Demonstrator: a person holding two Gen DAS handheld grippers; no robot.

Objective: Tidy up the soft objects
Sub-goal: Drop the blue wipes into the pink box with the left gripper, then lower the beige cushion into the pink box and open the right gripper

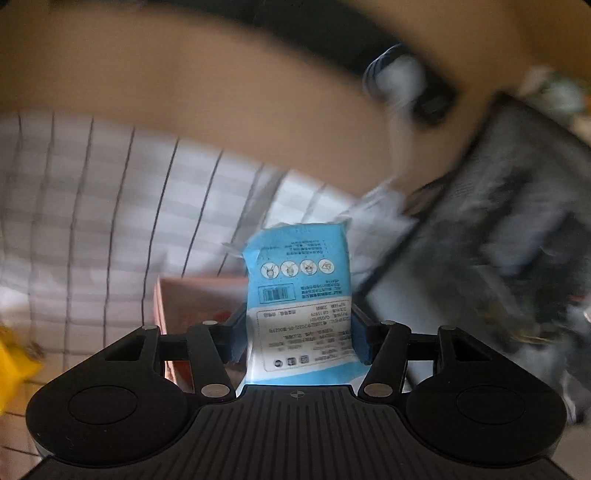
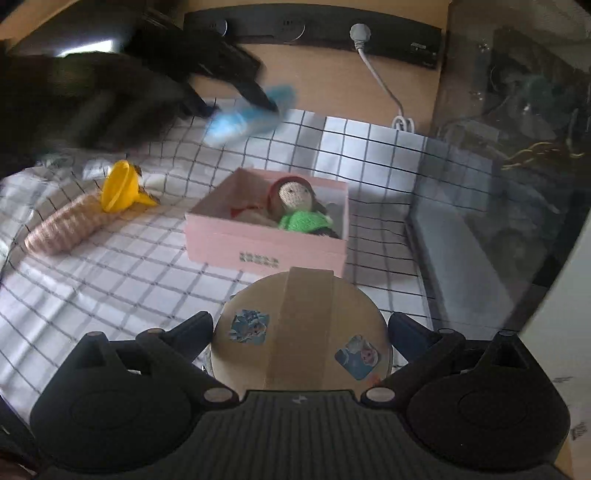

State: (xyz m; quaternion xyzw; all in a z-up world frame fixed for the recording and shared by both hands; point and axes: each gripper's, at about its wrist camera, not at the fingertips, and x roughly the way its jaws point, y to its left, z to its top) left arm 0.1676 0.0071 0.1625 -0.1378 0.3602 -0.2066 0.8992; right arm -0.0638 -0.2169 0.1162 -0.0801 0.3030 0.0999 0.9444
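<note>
My left gripper (image 1: 297, 325) is shut on a blue and white tissue pack (image 1: 301, 284), held in the air above the pink box (image 1: 192, 306). In the right wrist view the same pack (image 2: 243, 118) shows blurred at the upper left, above the checked cloth (image 2: 110, 266). The pink box (image 2: 266, 247) holds a knitted doll (image 2: 299, 206) with a red hat and green top. My right gripper (image 2: 301, 332) is shut on a round tan disc (image 2: 301, 332) with cartoon stickers, just in front of the box.
A yellow funnel (image 2: 120, 184) and a pink knitted roll (image 2: 66, 229) lie on the cloth at left. A glass tank (image 2: 517, 166) stands at right. A black power strip (image 2: 314, 33) with a white cable runs along the back wall.
</note>
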